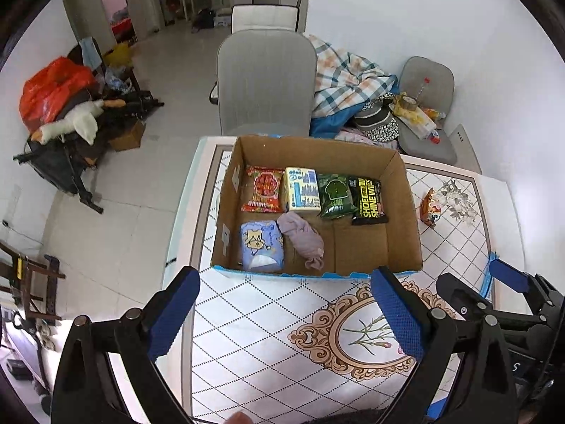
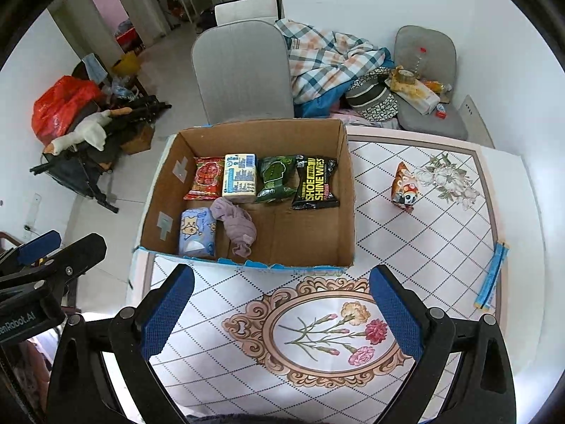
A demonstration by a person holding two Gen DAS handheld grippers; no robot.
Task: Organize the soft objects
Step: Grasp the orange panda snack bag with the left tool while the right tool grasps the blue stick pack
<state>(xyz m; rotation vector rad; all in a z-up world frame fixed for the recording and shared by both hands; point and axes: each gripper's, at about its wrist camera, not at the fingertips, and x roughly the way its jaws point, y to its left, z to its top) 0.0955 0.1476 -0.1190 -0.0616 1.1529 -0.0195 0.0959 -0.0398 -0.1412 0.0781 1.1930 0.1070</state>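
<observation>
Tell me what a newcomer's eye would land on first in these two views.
The open cardboard box in the middle of the patterned table, with a back row of four packs, the black shoe shine wipes pack at its right end. Next, the orange snack packet lying alone on the table right of the box. Both grippers, left gripper and right gripper, hover open and empty in front.

2 near views, shared cardboard box (image 1: 317, 208)
</observation>
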